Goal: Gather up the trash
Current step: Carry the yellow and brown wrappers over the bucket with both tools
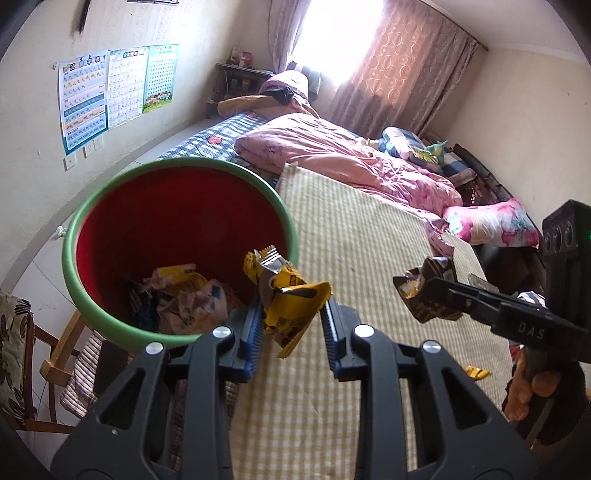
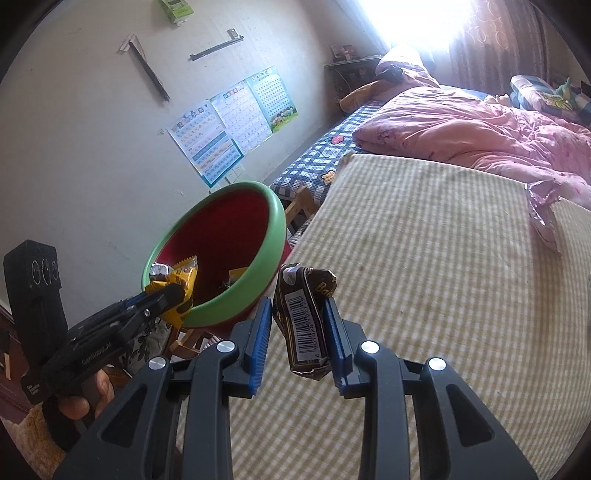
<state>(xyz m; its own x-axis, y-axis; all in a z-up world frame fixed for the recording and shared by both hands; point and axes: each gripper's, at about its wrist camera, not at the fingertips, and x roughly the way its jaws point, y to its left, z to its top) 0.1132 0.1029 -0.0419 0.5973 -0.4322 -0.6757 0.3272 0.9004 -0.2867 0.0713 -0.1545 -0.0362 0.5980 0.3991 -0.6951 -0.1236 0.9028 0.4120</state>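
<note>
L gripper (image 1: 291, 317), clamped on upright yellow wrapper (image 1: 286, 295), sits at near rim of red bin (image 1: 177, 221), closer than R gripper (image 2: 299, 325), pinching upright brown wrapper (image 2: 304, 321) over mat edge (image 2: 424, 258).

Daylight floods through the curtained window (image 1: 332, 33), blown out to white glare in both fisheye views, leaving the room bright and soft-shadowed, while straight lines bend toward dark vignetted corners and the wall posters (image 1: 110, 92) look slightly soft.
</note>
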